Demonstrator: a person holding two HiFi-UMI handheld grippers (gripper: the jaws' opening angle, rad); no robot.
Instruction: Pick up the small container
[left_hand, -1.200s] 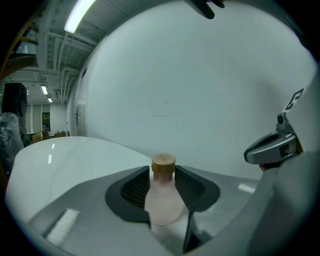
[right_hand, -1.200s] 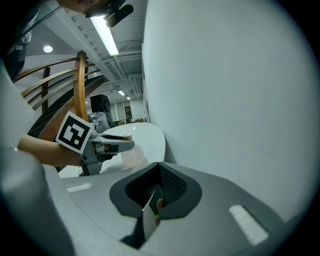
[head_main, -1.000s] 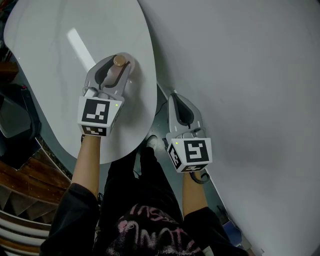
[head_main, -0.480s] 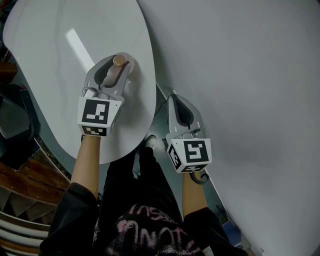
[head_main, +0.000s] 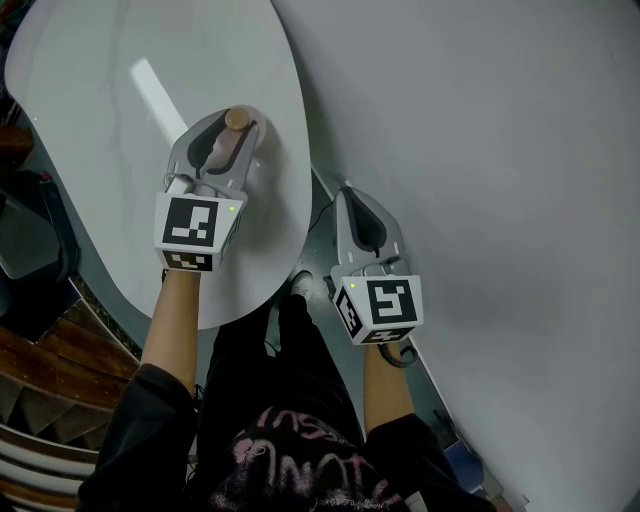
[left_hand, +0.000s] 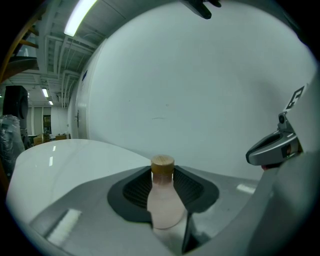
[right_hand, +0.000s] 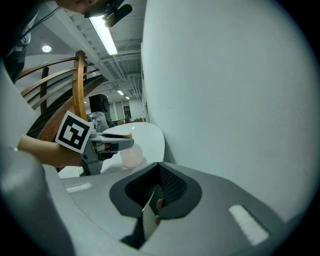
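Contact sits high on the small container (left_hand: 163, 200), a little bottle with a pale pink translucent body and a wooden cap (left_hand: 162, 164). The left tool (head_main: 232, 135) is closed on its neck just under that cap, over the right part of the white bench (head_main: 120, 110). From the right gripper view the rounded body hangs below the jaws, at or just above the bench top; I cannot tell which. It looks light and stiff, probably smooth-walled and somewhat slippery, so the narrow neck below the wider cap seems the safest hold, since the cap would stop a downward slip. The right tool (right_hand: 159, 192) is pressed together on nothing, held off the bench edge near the grey wall (head_main: 480, 150).
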